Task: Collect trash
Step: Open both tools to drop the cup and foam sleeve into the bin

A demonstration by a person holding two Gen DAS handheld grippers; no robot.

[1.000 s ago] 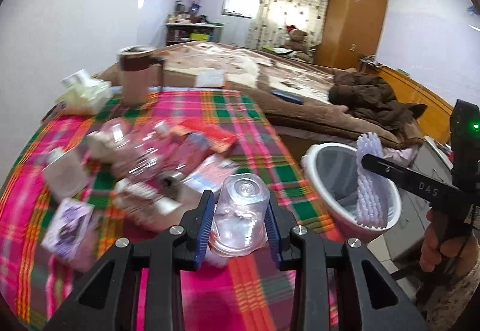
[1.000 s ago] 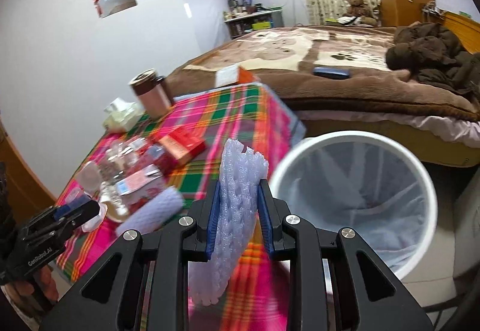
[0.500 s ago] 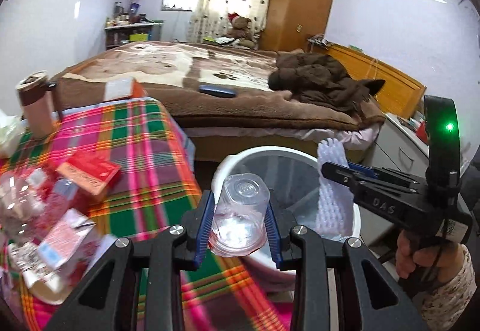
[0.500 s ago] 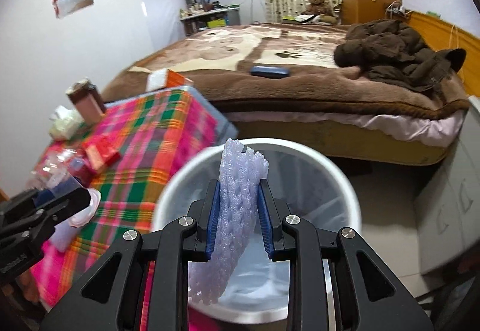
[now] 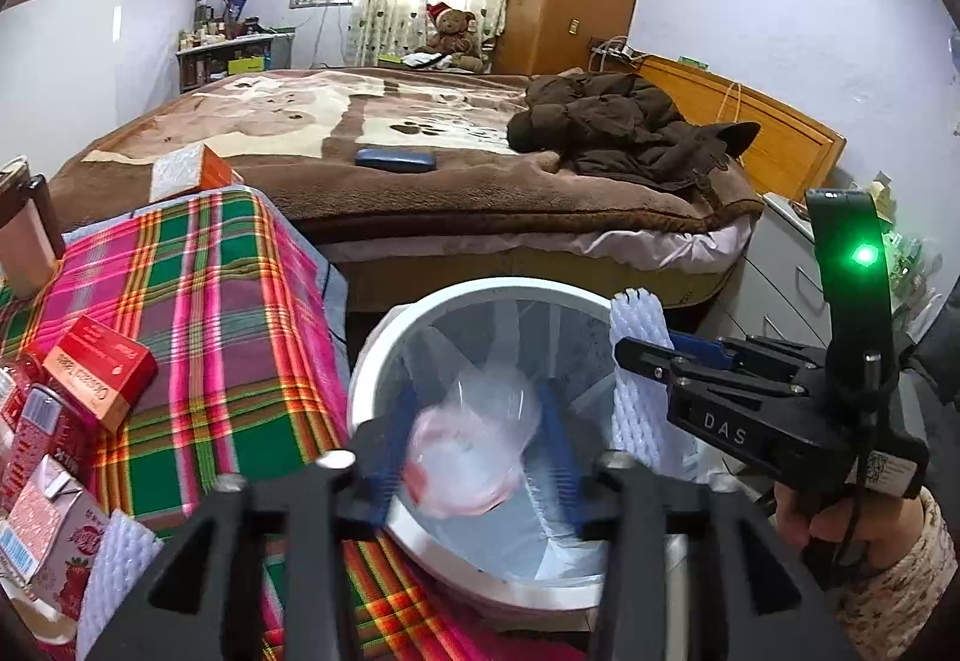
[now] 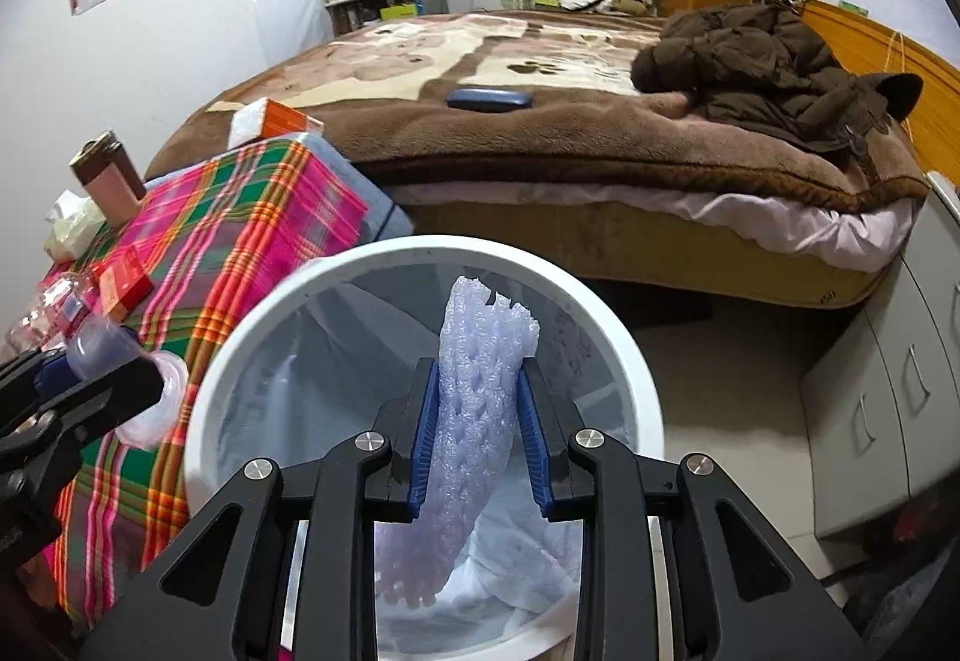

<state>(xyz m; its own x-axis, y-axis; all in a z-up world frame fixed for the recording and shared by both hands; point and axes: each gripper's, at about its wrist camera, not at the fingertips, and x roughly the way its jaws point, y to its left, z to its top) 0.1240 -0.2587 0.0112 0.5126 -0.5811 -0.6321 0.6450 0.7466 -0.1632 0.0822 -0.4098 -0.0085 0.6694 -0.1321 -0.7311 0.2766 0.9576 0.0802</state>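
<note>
My left gripper point(image 5: 474, 415) hangs over the white lined bin point(image 5: 372, 361), its jaws opening. The clear plastic cup point(image 5: 468, 451) is a blur between the blue pads, loose and tilting into the bin. In the right wrist view the cup point(image 6: 99, 346) still shows at the left gripper point(image 6: 108, 379), by the bin's left rim. My right gripper point(image 6: 478, 367) is over the bin point(image 6: 624, 361). Its pads still press on an upright white foam net sleeve point(image 6: 474, 421) as the jaws start opening. The sleeve point(image 5: 636, 403) also shows in the left wrist view.
A table with a plaid cloth point(image 5: 228, 313) stands left of the bin, carrying a red box point(image 5: 99, 379), drink cartons point(image 5: 54, 535) and another foam net point(image 5: 114, 571). Behind is a bed point(image 5: 420, 181). A grey drawer cabinet point(image 6: 888, 379) stands to the right.
Both grippers swung from above the table to above the bin. The left jaws have spread and the cup has come loose between them. The right still clamps the foam sleeve.
</note>
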